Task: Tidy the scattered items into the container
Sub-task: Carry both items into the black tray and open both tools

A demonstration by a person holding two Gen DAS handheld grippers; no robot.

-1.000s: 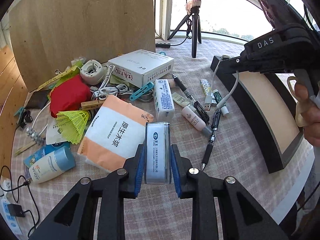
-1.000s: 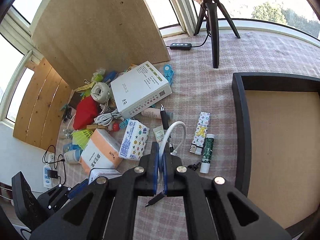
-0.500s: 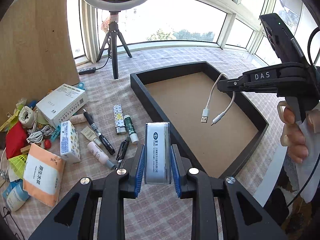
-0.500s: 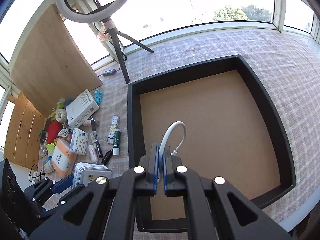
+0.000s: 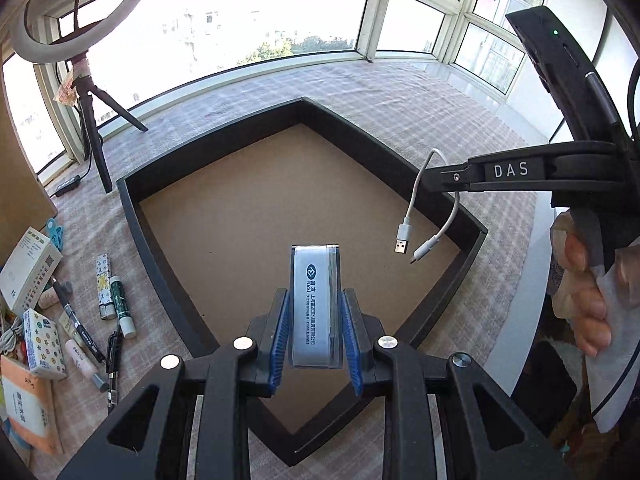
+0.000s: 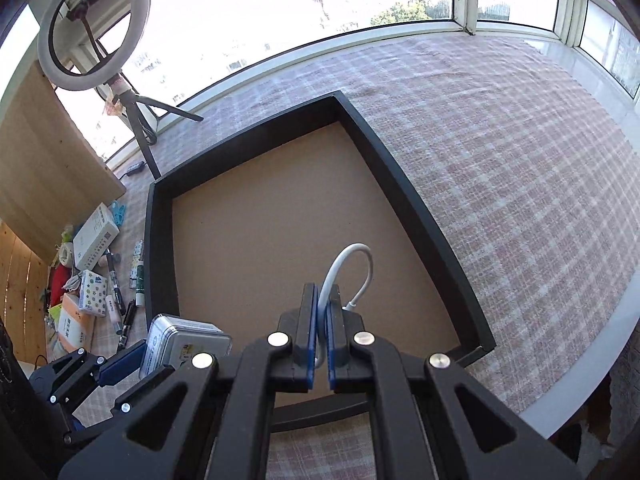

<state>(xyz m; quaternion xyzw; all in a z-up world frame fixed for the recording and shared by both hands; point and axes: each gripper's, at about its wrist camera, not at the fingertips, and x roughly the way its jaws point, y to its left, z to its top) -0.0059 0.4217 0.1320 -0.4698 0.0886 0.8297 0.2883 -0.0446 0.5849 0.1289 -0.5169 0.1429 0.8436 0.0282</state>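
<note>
Black tray point(image 5: 132, 216), brown floor bare, lies below both hand-held grippers. Left hand-held gripper point(image 5: 315, 334) clamps an upright silver tin point(image 5: 314, 300) over the tray's near corner. Right hand-held gripper point(image 6: 321, 322), jaws opening, has a looped white USB cable point(image 6: 352, 264) between its pads, over the tray's near side. Remaining clutter lies left on the checked tabletop point(image 6: 500, 160).

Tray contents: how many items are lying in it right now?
0. The tray floor is bare. The tin in the left gripper and the white cable in the right gripper hang above it, unreleased.
</note>
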